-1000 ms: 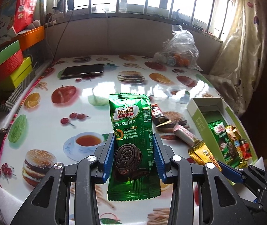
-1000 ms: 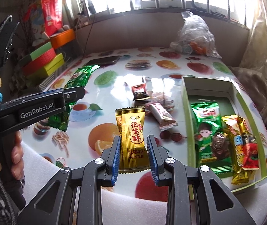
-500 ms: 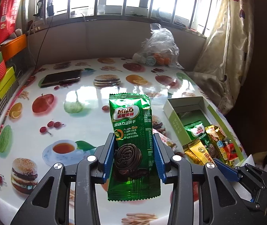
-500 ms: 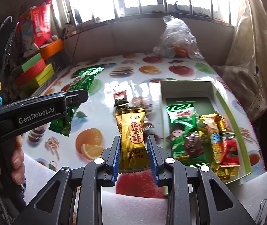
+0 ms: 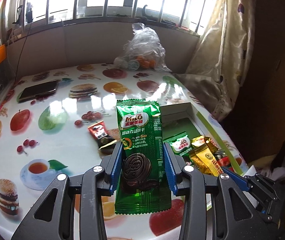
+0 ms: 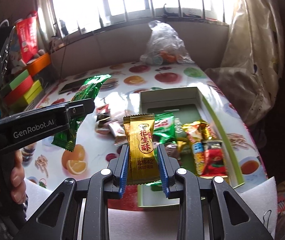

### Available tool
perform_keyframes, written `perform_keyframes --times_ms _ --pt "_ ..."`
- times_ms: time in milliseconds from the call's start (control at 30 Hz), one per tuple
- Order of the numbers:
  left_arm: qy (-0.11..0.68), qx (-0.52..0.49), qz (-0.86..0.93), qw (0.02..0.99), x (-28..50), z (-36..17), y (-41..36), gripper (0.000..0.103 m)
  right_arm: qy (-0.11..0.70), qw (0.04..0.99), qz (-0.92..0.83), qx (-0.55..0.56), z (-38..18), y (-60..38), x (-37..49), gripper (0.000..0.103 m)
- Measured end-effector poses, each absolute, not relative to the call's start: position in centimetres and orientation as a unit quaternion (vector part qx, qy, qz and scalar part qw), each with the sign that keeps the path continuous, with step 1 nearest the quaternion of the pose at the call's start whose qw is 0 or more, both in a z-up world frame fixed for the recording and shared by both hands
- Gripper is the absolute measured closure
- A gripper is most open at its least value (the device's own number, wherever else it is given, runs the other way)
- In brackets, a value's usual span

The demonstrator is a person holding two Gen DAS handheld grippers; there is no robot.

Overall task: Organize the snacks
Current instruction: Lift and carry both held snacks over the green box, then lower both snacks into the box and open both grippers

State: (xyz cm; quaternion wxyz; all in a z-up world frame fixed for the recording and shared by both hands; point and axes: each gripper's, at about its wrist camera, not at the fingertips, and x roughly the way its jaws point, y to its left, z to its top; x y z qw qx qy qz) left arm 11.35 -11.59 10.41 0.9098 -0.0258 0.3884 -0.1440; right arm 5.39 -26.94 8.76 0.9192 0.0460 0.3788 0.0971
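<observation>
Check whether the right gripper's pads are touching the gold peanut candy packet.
Touching. The right wrist view shows both blue pads pressed against the edges of the gold peanut candy packet, which is held upright.

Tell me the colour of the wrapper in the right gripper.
Gold with red characters: the gold peanut-candy wrapper in the right gripper, clearest in the right wrist view.

I see a desk [image 5: 62, 104] with a fruit-print cover carrying a phone [image 5: 38, 91], a plastic bag [image 5: 144, 50], loose snack packets [image 5: 100, 134] and an open box [image 6: 220, 112].
</observation>
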Motion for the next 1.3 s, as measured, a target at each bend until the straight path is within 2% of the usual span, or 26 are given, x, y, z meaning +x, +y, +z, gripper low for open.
perform_keyframes --times_ms 600,1300 --pt "0.413 -0.036 -0.196 0.889 13.7 9.3 -15.9 0.063 0.384 0.92 0.035 0.064 7.9 -31.5 6.8 0.076" --pt "0.469 -0.043 -0.218 0.855 16.3 5.6 -19.7 0.063 0.403 0.914 -0.013 0.039 5.4 -33.2 9.5 0.076"
